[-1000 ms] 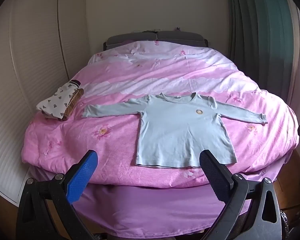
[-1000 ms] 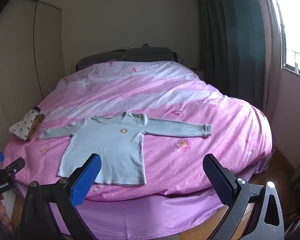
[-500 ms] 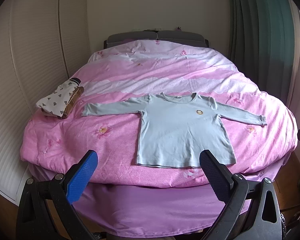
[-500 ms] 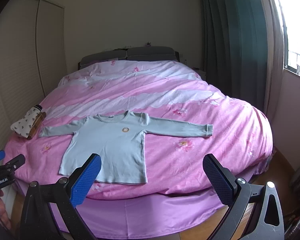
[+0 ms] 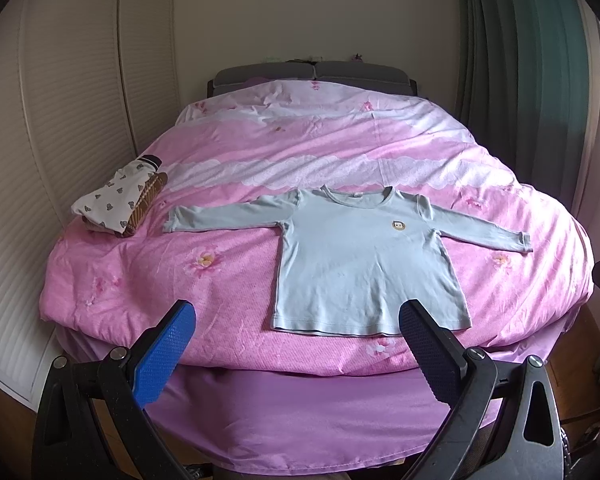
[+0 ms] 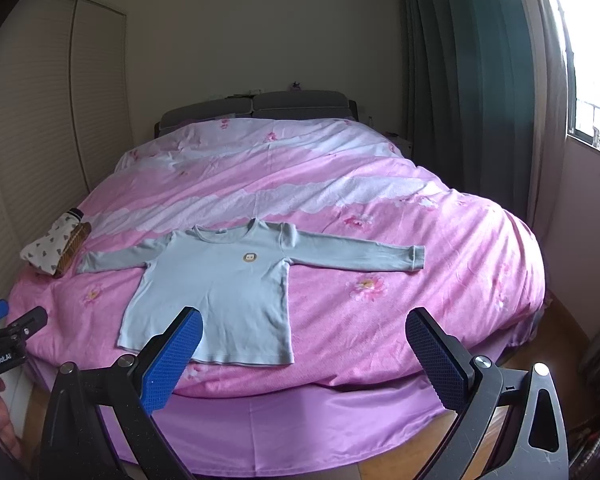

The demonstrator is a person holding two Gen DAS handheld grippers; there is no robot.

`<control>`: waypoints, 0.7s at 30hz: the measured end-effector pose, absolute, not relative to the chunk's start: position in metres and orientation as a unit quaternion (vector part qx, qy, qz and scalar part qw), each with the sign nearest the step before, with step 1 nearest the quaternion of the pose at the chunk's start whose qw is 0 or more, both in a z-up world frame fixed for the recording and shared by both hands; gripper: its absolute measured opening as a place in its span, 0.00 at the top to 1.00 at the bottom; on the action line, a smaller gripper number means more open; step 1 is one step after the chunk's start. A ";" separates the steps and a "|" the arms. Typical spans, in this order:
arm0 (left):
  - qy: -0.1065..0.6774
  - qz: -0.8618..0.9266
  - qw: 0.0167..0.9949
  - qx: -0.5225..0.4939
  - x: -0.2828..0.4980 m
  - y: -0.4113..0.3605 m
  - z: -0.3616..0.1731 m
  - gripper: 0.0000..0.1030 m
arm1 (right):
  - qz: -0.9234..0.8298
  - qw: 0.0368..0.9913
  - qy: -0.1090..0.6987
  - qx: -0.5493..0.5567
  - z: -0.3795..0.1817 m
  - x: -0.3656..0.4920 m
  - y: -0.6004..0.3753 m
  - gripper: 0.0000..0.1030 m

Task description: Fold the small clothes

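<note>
Lying flat on the bed (image 5: 260, 280), sleeves outspread, is the blue shirt (image 5: 364, 268). The left gripper (image 5: 296, 348) and right gripper (image 6: 304, 356) are hovering short of it, fingers spread wide, gripping nothing.

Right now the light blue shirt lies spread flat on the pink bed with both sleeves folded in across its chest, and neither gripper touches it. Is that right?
Not quite. The light blue shirt has both sleeves stretched straight out to the sides, not folded in; both wrist views show this. It does lie flat on the pink bed, and the left gripper and right gripper hang open, short of it.
</note>
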State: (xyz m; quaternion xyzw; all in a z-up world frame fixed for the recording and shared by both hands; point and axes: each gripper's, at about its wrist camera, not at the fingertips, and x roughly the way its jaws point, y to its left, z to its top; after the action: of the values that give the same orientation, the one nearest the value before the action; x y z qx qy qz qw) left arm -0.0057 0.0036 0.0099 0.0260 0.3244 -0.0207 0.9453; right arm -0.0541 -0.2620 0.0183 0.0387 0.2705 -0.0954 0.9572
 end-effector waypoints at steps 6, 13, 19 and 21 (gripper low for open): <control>0.325 -0.019 0.945 0.025 -0.006 0.004 0.010 0.00 | -0.095 0.957 0.270 0.039 0.018 -0.055 -0.262 0.00; 0.326 -0.020 0.945 0.022 -0.005 0.007 0.011 0.00 | -0.096 0.957 0.272 0.040 0.017 -0.054 -0.262 0.00; 0.326 -0.019 0.945 0.021 -0.005 0.006 0.011 0.00 | -0.095 0.957 0.272 0.040 0.017 -0.054 -0.262 0.00; 0.325 -0.021 0.945 0.022 -0.005 0.007 0.011 0.00 | -0.094 0.956 0.273 0.041 0.016 -0.054 -0.262 0.00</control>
State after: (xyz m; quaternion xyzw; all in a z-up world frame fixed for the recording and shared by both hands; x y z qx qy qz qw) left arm -0.0046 0.0073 0.0110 0.0221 0.3250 -0.0209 0.9452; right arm -0.0540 -0.2621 0.0165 0.0409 0.2732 -0.0943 0.9564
